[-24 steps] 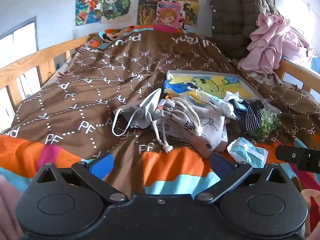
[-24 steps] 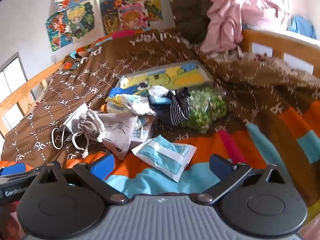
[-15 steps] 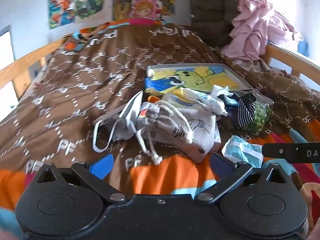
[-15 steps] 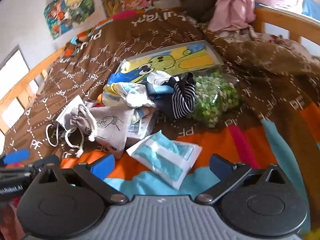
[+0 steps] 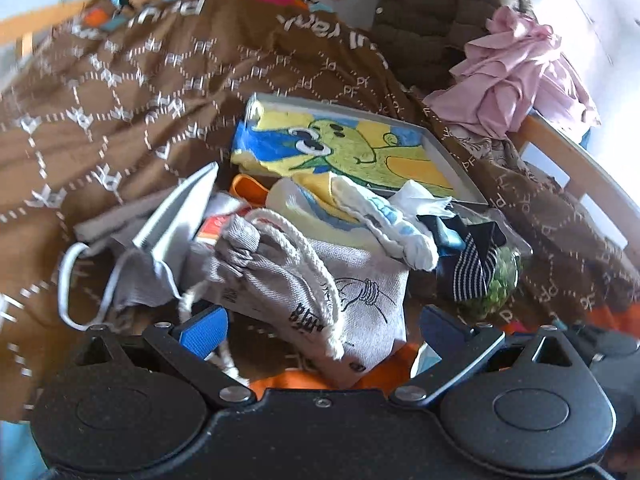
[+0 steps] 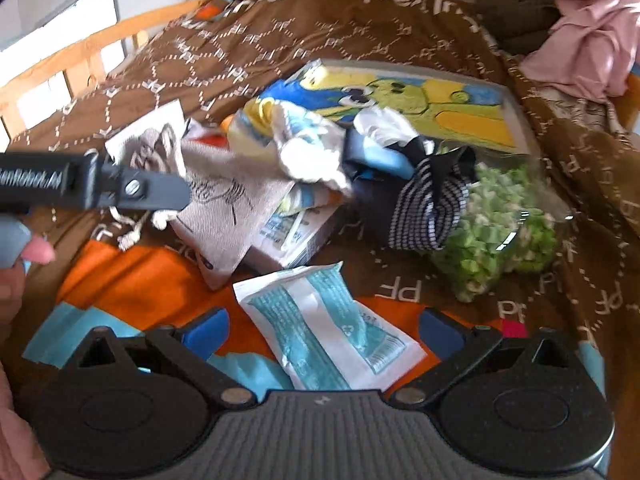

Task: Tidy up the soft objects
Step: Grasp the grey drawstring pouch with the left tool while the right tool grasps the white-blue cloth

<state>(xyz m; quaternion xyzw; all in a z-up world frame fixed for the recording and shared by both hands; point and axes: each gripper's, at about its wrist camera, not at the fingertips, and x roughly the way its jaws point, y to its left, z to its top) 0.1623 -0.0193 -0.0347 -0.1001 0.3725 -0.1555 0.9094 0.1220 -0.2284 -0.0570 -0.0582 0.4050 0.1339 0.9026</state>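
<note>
A pile of soft things lies on the brown patterned bedspread (image 5: 120,120). In the left wrist view my left gripper (image 5: 322,328) is open, its blue pads on either side of the near end of a grey drawstring bag (image 5: 320,276). A grey face mask (image 5: 140,280) lies to the bag's left. Behind are a white and blue sock (image 5: 384,220) and a striped sock (image 5: 472,268). My right gripper (image 6: 323,328) is open over a teal and white packet (image 6: 328,332). The left gripper (image 6: 100,186) reaches in over the drawstring bag (image 6: 224,200).
A grey tray (image 6: 516,120) holding a cartoon towel (image 5: 352,148) sits behind the pile. A clear bag of green bits (image 6: 504,232) lies right of the striped sock (image 6: 428,208). Pink cloth (image 5: 516,80) and a wooden bed rail (image 5: 580,172) stand at the right.
Both grippers have moved forward and lower toward the pile. The left now straddles the drawstring bag, and the right is closer to the packet. Both stay open.
</note>
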